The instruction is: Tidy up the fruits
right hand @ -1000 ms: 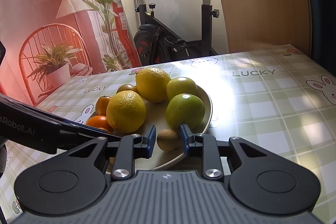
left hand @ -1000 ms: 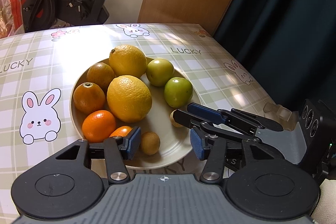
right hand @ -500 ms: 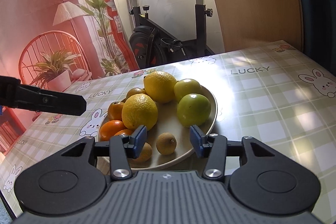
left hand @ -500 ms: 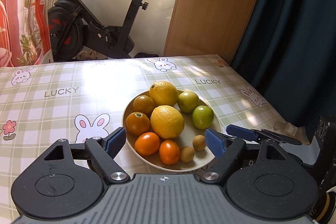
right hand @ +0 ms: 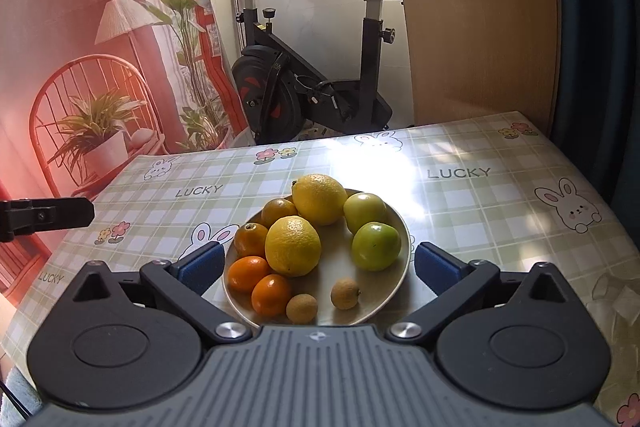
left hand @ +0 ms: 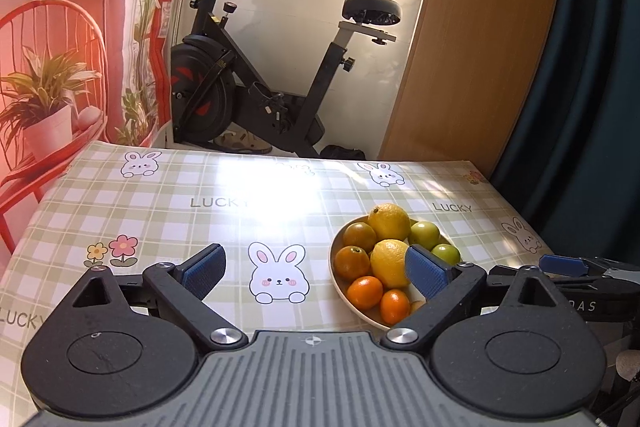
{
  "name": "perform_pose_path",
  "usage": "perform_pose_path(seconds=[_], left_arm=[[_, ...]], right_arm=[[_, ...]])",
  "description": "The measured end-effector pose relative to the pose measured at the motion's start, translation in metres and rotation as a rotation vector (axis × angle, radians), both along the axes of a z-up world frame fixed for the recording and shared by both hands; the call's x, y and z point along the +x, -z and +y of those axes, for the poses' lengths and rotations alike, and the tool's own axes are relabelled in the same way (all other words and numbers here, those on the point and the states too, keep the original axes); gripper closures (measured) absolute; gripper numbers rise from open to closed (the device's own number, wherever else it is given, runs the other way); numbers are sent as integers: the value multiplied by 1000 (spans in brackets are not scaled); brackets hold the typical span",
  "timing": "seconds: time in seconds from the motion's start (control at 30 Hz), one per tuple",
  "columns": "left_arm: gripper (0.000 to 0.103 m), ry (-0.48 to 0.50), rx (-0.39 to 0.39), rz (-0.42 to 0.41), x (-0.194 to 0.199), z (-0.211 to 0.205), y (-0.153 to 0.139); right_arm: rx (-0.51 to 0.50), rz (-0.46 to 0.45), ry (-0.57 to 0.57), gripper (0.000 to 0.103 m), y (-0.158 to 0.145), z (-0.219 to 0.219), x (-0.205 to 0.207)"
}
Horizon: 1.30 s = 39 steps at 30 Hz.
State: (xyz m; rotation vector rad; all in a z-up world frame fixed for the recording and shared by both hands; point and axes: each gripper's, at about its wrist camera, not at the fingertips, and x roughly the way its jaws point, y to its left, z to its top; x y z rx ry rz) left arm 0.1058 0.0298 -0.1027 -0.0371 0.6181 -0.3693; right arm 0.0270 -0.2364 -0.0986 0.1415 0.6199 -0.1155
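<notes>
A cream plate point(right hand: 403, 227) holds two lemons point(right hand: 319, 199), two green fruits point(right hand: 376, 246), several oranges point(right hand: 248, 273) and two small brown fruits point(right hand: 345, 293). My right gripper point(right hand: 319, 266) hangs above the plate's near side. Its jaws are opening wide, and the pads touch no fruit. In the left wrist view the plate point(left hand: 332, 263) sits low on the right. My left gripper point(left hand: 316, 269) is over the bunny print to the plate's left, jaws opening, nothing between them. One left finger point(right hand: 48, 215) shows at the right wrist view's left edge.
The table wears a green check cloth point(left hand: 240, 227) with bunny prints. An exercise bike point(left hand: 256, 87) stands beyond its far edge. A red backdrop point(right hand: 80, 47) is at the left, a dark curtain point(left hand: 592, 67) at the right. Crumpled clear plastic point(right hand: 616, 291) lies right of the plate.
The right gripper let go of a small brown fruit, which now lies on the plate. Both grippers opened wide and rose back from the plate. The left view swung left.
</notes>
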Motion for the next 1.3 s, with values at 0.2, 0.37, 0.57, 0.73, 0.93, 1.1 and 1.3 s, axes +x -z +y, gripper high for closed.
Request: perform_pose_path(seconds=[0.2, 0.37, 0.57, 0.73, 0.93, 1.1, 1.3], left_arm=[[3, -36, -4, -38, -9, 10, -9], [3, -67, 45, -62, -17, 10, -17], [4, -44, 29, -49, -25, 9, -21], [4, -72, 70, -55, -29, 8, -19], [4, -88, 73, -63, -32, 10, -22], [4, -93, 87, -72, -34, 8, -23], [4, -94, 101, -77, -38, 4, -23]], right_arm=[[14, 42, 22, 0, -15, 17, -6], [-1, 63, 10, 0, -25, 33, -10], [-8, 74, -1, 0, -29, 45, -14], [-38, 76, -3, 0, -33, 51, -13], [-47, 74, -25, 0, -34, 57, -14], [-43, 72, -39, 0, -33, 60, -16], [-36, 71, -38, 0, -33, 60, -17]])
